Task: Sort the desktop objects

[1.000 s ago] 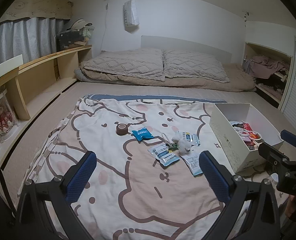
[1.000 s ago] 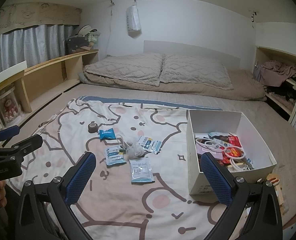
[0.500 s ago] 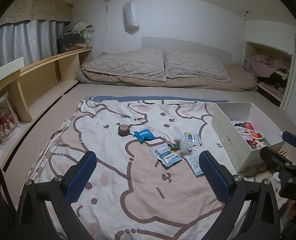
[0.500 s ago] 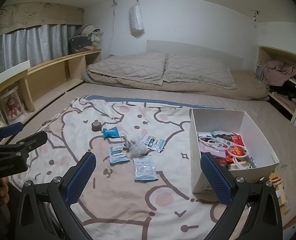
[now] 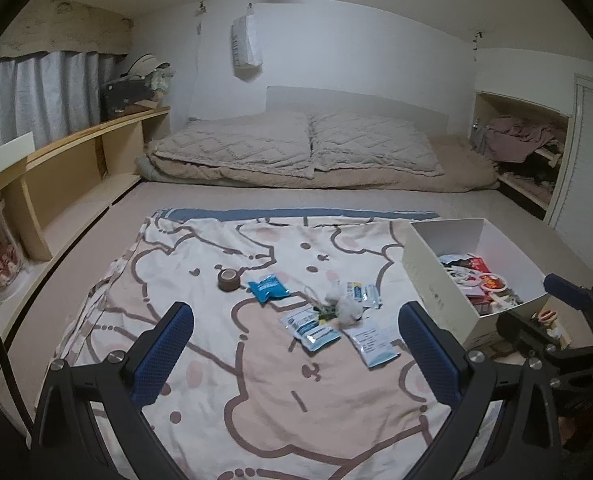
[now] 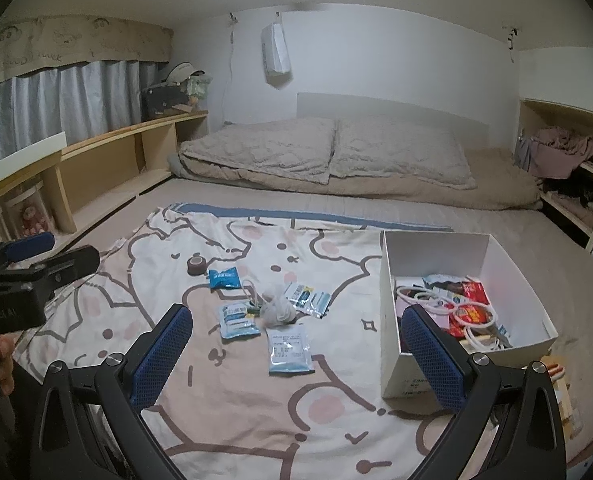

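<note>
Loose items lie on a cartoon-print blanket [image 5: 256, 380]: a brown tape roll [image 5: 228, 279], a blue packet [image 5: 268, 287], a white fluffy ball [image 5: 346, 308], and pale sachets [image 5: 314, 328]. In the right wrist view I see the tape roll [image 6: 196, 265], blue packet [image 6: 224, 278], fluffy ball [image 6: 277, 311] and a sachet [image 6: 289, 349]. A white box [image 6: 392, 320] holding cables and red packets stands at the right, also in the left wrist view as the white box [image 5: 428, 284]. My left gripper [image 5: 296, 360] and right gripper [image 6: 296, 360] both hover open and empty, short of the items.
Folded beige bedding [image 5: 296, 152] lies at the far end of the mattress. A wooden shelf [image 5: 68, 168] runs along the left wall. A cubby with clothes [image 5: 524, 148] is at the right. The other gripper [image 6: 28, 272] shows at the left edge, held by a hand [image 6: 4, 360].
Both cameras have tilted upward and drawn back a little, so the ceiling light shows and the items sit lower in view. Nothing on the blanket moved.
</note>
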{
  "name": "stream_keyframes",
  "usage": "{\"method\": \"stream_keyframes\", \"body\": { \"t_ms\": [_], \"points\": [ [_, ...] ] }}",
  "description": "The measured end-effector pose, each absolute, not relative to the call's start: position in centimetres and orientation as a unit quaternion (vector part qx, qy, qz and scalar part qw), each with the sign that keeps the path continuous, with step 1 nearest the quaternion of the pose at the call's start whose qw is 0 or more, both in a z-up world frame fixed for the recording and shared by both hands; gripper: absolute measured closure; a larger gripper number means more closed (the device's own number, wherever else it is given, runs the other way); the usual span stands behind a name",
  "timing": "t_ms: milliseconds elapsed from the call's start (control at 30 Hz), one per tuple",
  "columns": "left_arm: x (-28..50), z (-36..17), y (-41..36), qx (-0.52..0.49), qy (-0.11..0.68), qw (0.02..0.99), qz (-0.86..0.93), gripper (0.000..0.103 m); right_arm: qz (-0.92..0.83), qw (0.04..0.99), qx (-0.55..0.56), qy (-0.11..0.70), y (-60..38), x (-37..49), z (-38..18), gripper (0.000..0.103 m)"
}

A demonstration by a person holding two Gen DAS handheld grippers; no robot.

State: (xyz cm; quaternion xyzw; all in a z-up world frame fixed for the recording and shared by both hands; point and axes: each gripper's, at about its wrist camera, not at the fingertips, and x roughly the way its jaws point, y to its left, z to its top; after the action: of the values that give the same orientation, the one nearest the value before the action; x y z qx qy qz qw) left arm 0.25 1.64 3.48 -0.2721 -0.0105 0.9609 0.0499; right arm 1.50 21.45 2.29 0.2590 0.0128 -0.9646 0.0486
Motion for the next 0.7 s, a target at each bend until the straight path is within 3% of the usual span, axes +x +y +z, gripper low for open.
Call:
{"method": "stream_keyframes", "body": {
  "t_ms": [700],
  "points": [
    [-5.2,9.7,3.8,-0.187,0.028,0.106,0.976,0.000,-0.967,0.050,0.249,-0.002,22.4,-0.8,2.5,0.000]
  ]
}}
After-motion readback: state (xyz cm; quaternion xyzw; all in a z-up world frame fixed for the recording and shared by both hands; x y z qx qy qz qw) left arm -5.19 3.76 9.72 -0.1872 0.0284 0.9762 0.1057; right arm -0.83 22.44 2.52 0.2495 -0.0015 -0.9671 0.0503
